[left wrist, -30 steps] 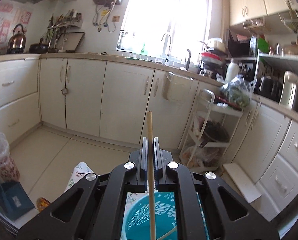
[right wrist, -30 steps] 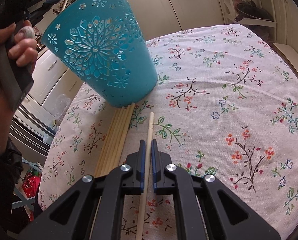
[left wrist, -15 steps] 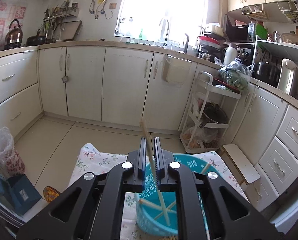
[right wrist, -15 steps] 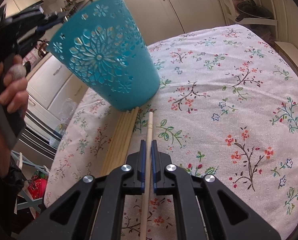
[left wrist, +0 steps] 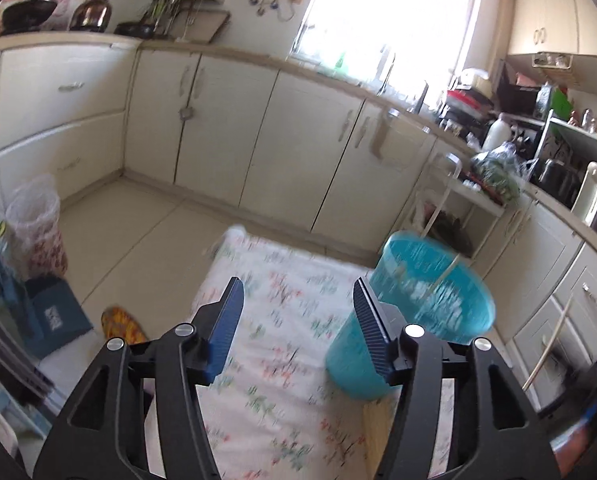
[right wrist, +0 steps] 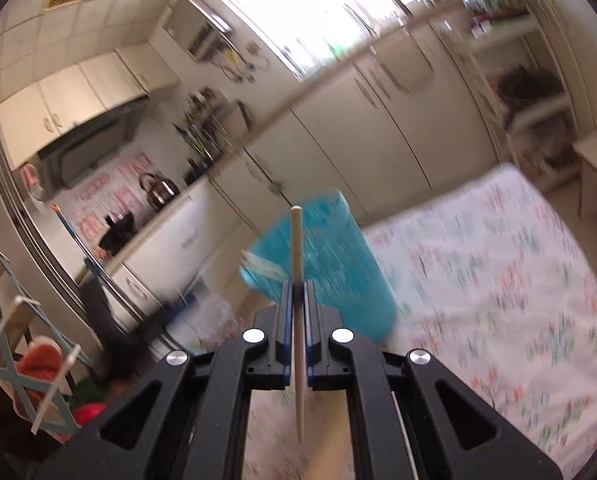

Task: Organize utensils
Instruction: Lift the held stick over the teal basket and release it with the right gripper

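Cream kitchen with a bright window [left wrist: 390, 20], base cupboards [left wrist: 258, 136] along the far wall, a kettle [left wrist: 91, 8] on the counter at far left. In front, a table under a flowered cloth [left wrist: 282, 320], much blurred in both views. On the cloth, a teal basket [left wrist: 430, 304] standing upright, to the right of the left gripper [left wrist: 296, 320] in the left view, with a pale chopstick [left wrist: 446, 276] leaning against its inner wall and poking over the rim. Left gripper over the cloth, jaws just been opening and now standing wide apart, nothing between the blue pads [left wrist: 226, 328], only tablecloth showing in the gap. More wooden sticks [left wrist: 372, 428] lying flat on the cloth just below the basket, half hidden behind the right finger. In the right view, right gripper [right wrist: 297, 312] raised above the table, jaws nearly together and clamped on a single chopstick [right wrist: 296, 288], held upright with its blunt end up in front of the basket [right wrist: 338, 280] and its pointed end hanging below the pads. At lower left, a blue rack [right wrist: 14, 364] and something orange, too blurred to name.
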A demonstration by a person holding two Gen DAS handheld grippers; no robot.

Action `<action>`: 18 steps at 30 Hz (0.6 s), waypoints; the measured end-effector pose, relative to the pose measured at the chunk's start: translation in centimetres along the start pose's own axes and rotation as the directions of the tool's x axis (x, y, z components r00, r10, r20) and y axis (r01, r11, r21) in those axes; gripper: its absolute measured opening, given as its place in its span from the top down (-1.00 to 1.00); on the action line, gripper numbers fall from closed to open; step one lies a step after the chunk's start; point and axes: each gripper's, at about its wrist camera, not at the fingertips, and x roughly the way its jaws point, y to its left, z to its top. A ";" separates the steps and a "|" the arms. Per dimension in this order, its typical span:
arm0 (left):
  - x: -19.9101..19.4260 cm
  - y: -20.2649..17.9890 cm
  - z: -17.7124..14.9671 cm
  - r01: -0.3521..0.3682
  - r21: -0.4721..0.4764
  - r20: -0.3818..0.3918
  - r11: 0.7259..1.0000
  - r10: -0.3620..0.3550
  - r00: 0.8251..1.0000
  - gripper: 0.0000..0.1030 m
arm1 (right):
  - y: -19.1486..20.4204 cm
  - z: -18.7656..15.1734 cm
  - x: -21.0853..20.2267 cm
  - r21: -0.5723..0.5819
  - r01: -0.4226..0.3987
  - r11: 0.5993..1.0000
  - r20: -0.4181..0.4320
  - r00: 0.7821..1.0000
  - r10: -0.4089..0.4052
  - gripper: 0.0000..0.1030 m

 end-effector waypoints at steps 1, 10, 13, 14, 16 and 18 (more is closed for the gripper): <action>0.6 0.8 -1.2 -0.010 -0.012 -0.030 1.000 0.009 0.999 -0.06 | 1.0 1.2 0.0 -0.018 -0.016 1.000 0.031 0.999 0.016 0.89; 3.7 4.5 -7.8 -0.023 -0.103 -0.179 0.994 0.005 0.984 -0.06 | 5.6 8.6 4.2 -0.176 0.030 0.984 0.171 0.985 0.001 0.89; 4.0 4.5 -7.7 -0.014 -0.109 -0.172 0.994 -0.005 0.985 -0.09 | 5.4 8.2 5.8 -0.232 0.118 0.966 0.203 0.977 -0.071 0.89; 4.1 4.7 -7.9 -0.011 -0.115 -0.178 0.993 -0.010 0.984 -0.10 | 5.2 7.8 6.9 -0.249 0.160 0.955 0.207 0.972 -0.109 0.89; 4.2 4.7 -7.9 -0.003 -0.120 -0.181 0.993 -0.018 0.983 -0.12 | 4.3 6.7 8.4 -0.273 0.213 0.938 0.199 0.967 -0.161 0.89; 4.4 4.5 -7.9 -0.001 -0.114 -0.184 0.993 -0.020 0.983 -0.16 | 3.2 5.4 10.1 -0.285 0.237 0.929 0.152 0.968 -0.200 0.89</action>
